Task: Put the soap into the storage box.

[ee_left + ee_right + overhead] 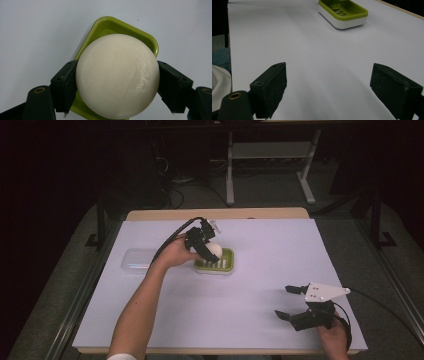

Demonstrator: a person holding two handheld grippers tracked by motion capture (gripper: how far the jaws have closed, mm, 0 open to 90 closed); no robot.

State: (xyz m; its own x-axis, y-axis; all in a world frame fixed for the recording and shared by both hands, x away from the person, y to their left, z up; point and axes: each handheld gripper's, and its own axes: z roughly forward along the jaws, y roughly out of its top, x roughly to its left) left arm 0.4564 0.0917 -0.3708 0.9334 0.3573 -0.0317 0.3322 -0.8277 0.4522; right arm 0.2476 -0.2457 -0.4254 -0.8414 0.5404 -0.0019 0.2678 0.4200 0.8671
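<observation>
- High view: the left tongs (209,247) are clamping a pale, smooth, rounded bar of soap (214,251) right over the green soap dish (226,262), which is sitting near the middle of the white-covered tabletop (260,250). The left forearm is reaching from about 7 o'clock toward the dish, with the hand (176,254) wrapping the grip and its cable arching back over the wrist.
- A clear, flat plastic lid (136,260) is lying at 9 o'clock from the dish, just beside the left hand.
- The right tongs (287,302) are resting at about 4 o'clock from the dish, well apart from it, jaws spread and holding nothing, pointing toward 9 o'clock.
- Left gripper view: the soap (117,76) is showing as a waxy, cream oval with a faint embossed mark, pinched at both sides by the black jaws. Its long axis is running roughly from 1 to 7 o'clock. The glossy dish (106,25), a rounded rectangle, is lying behind it.
- Right gripper view: the jaws are standing wide apart over bare white tabletop (317,62). The dish (342,13), slotted green tray on a white base, is sitting at 12 o'clock.
</observation>
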